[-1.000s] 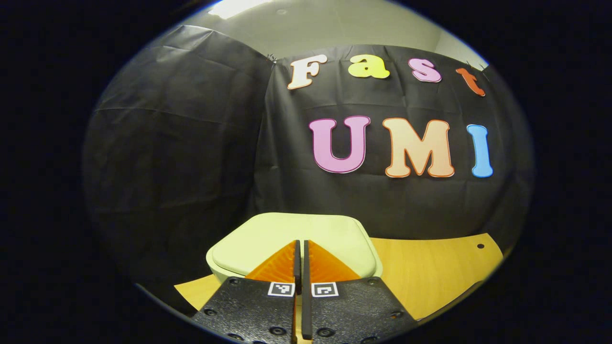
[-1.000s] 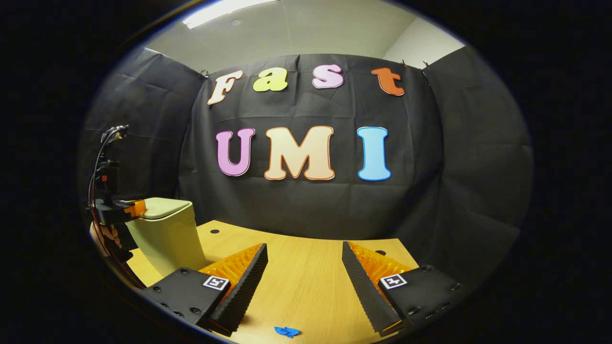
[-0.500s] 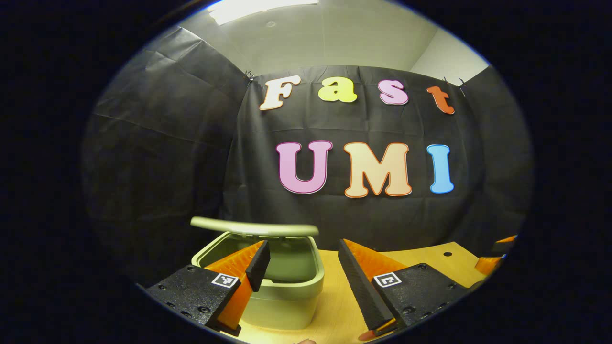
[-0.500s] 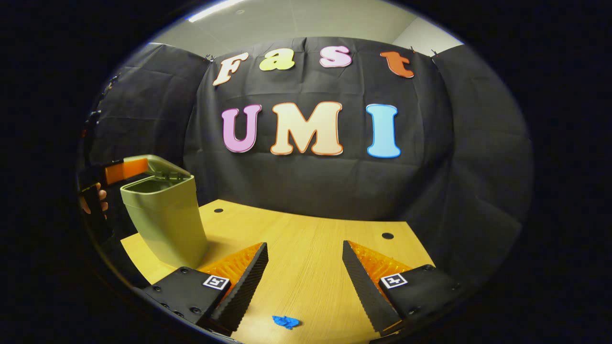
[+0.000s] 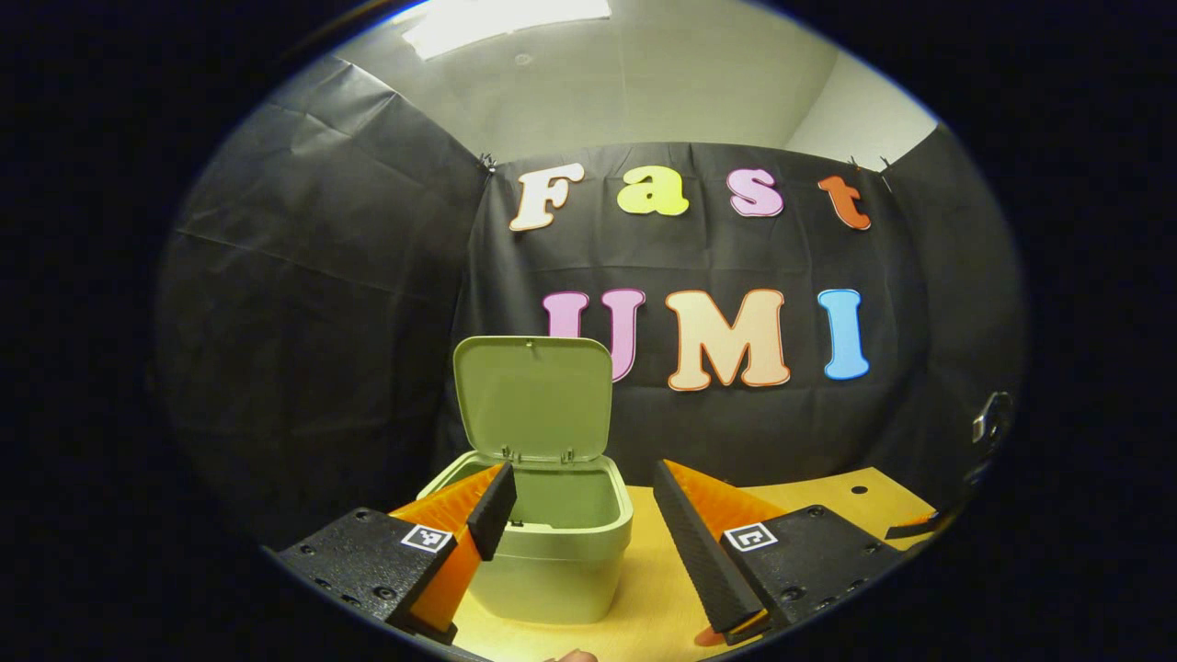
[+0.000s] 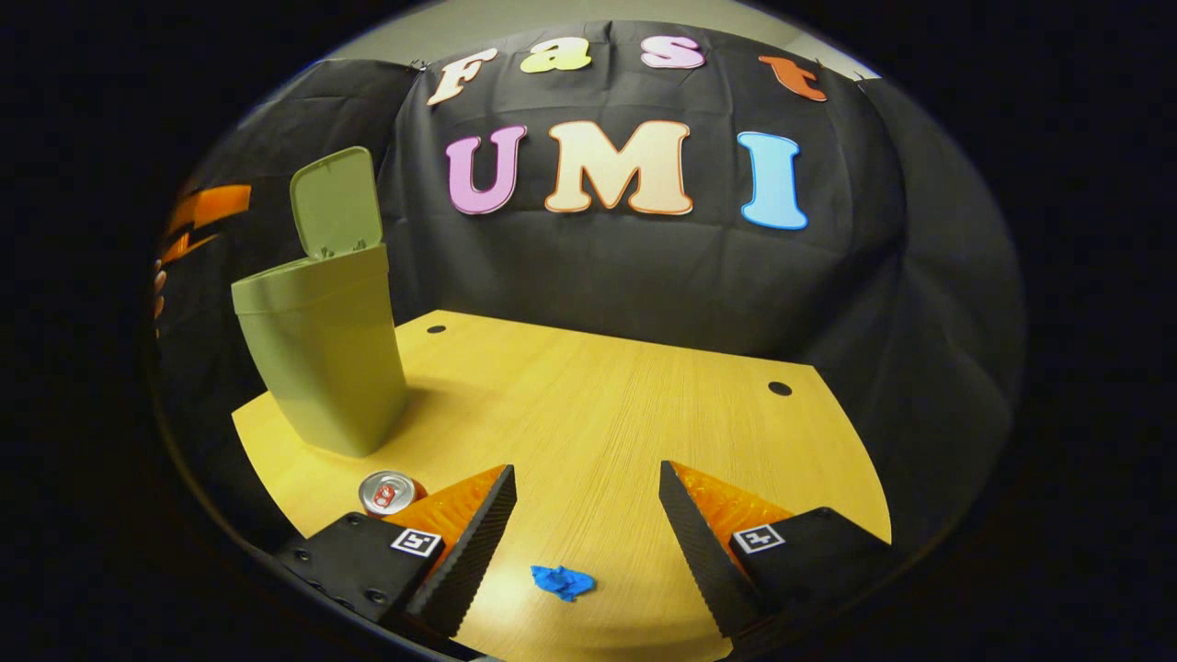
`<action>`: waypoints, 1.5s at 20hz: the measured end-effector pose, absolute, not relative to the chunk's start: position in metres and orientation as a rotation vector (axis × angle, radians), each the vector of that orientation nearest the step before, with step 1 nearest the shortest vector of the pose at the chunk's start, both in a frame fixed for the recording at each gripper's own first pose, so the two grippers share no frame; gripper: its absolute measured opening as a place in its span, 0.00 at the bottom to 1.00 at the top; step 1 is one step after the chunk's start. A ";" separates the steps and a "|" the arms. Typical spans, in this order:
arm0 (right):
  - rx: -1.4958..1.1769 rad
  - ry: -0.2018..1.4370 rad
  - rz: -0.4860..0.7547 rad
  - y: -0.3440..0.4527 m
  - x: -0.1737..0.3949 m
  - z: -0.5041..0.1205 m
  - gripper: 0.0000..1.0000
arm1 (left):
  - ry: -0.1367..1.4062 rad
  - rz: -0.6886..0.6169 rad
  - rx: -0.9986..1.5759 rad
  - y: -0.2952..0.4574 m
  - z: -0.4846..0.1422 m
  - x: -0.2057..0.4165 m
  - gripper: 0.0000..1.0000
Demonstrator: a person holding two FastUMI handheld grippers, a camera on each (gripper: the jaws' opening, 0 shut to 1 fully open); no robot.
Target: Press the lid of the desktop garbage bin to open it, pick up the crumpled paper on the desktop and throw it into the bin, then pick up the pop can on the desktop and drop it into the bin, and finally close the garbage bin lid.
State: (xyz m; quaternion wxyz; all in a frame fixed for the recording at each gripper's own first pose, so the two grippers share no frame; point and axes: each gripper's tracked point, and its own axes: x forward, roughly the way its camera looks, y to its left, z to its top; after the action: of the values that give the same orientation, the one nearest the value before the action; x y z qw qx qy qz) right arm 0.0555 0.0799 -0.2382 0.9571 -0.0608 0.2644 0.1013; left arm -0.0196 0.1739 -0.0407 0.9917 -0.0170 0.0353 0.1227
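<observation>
The bin is seen standing upright on the bench, its long axis vertical and its body narrowing toward the base. Its lid is swung up, nearly vertical, hinged at the far rim, with the inner face turned toward the left gripper. The mouth of the bin is thus left open, just ahead of that gripper and a little to its left. The left gripper is held wide, nothing between its fingers; its left finger overlaps the near rim in the picture, though contact cannot be judged.

In the right gripper view, the right gripper is also spread wide and empty, above the bench. The crumpled paper, a small blue wad, is found lying on the bench between the two fingers, close in and slightly left. The can is seen standing upright just beside the left finger, top facing up; no writing on it can be read. The bin is placed well ahead and to the left of this gripper.
</observation>
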 end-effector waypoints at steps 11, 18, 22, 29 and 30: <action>-0.263 0.821 0.242 0.069 0.024 -0.357 0.99 | 0.065 0.321 0.035 0.196 -0.022 -0.065 0.93; -0.151 0.951 0.317 0.087 0.005 -0.387 0.65 | 0.093 0.349 0.053 0.205 -0.026 -0.074 0.93; -0.139 0.967 0.323 0.087 0.006 -0.384 0.18 | 0.105 0.345 0.034 0.204 -0.034 -0.071 0.93; -0.085 0.789 0.307 0.103 0.049 -0.307 0.17 | 0.106 0.304 0.018 0.199 -0.041 -0.056 0.93; -0.078 0.760 0.305 0.107 0.058 -0.293 0.17 | 0.103 0.296 0.017 0.199 -0.041 -0.054 0.93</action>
State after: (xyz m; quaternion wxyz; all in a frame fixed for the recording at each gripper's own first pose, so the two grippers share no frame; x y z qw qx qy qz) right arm 0.0577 0.1065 -0.2927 0.9167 -0.0380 0.3692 0.1481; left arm -0.0545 0.1993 -0.0412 0.9877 0.0083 0.0515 0.1472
